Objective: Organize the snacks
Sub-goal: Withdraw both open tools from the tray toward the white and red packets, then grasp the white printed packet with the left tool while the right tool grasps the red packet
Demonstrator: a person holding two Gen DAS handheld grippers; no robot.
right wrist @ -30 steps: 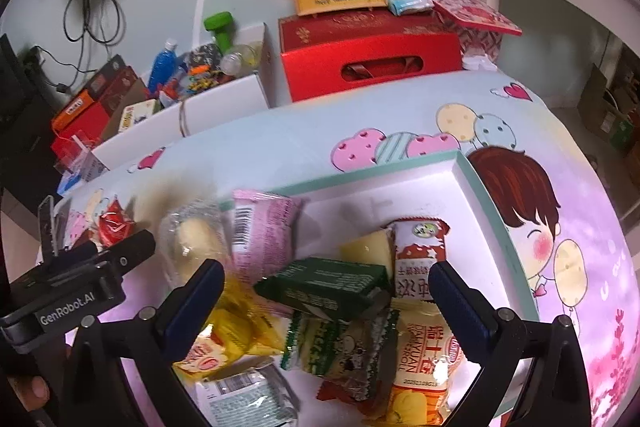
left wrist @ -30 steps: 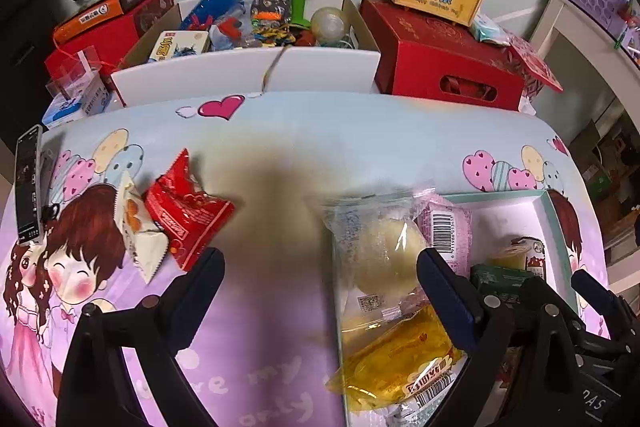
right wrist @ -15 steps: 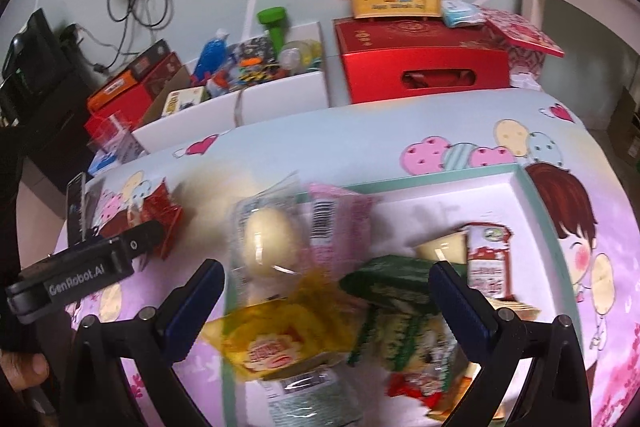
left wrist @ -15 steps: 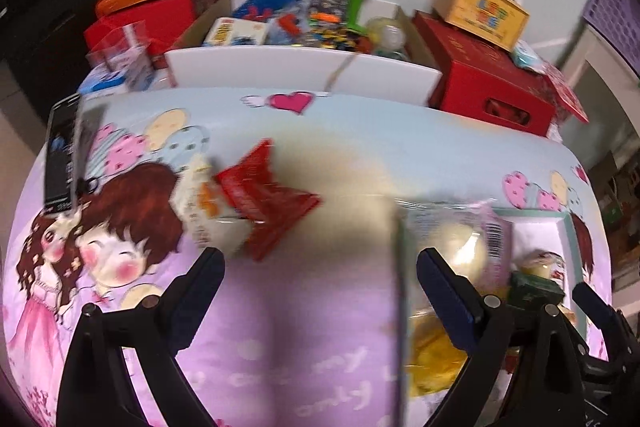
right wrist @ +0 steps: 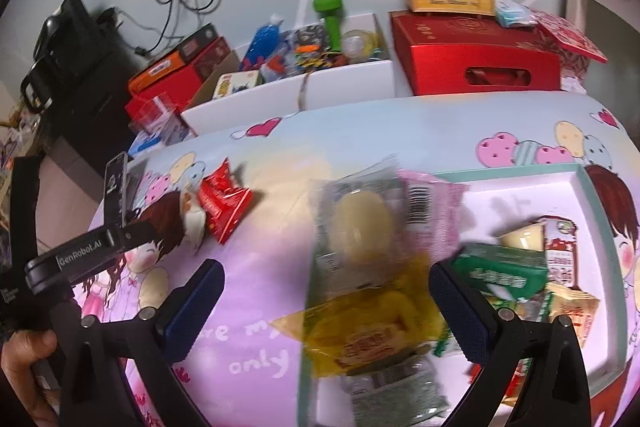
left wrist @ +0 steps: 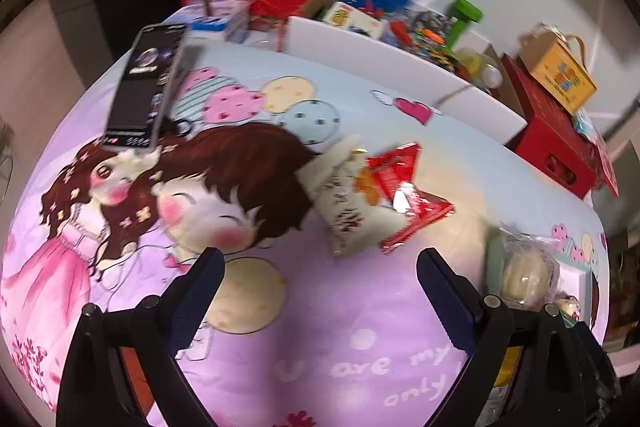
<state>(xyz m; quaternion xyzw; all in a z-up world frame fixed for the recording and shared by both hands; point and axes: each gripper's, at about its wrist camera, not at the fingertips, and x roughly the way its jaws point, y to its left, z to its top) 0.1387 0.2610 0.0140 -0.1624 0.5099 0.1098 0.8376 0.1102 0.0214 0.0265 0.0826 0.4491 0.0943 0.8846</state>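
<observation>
Left gripper [left wrist: 320,267]: jaws wide apart, nothing between them. Crinkled red foil snack packet [left wrist: 404,195] and cream printed snack pouch [left wrist: 344,203] lie touching on the cartoon-print tablecloth [left wrist: 320,327], just ahead of the jaws.

Right gripper [right wrist: 326,289]: jaws apart, empty. Between them, yellow snack bag [right wrist: 360,327] inside white teal-rimmed tray [right wrist: 520,183], with clear-wrapped round bun [right wrist: 360,223] ahead and green packet [right wrist: 504,275] beside the right jaw.
</observation>
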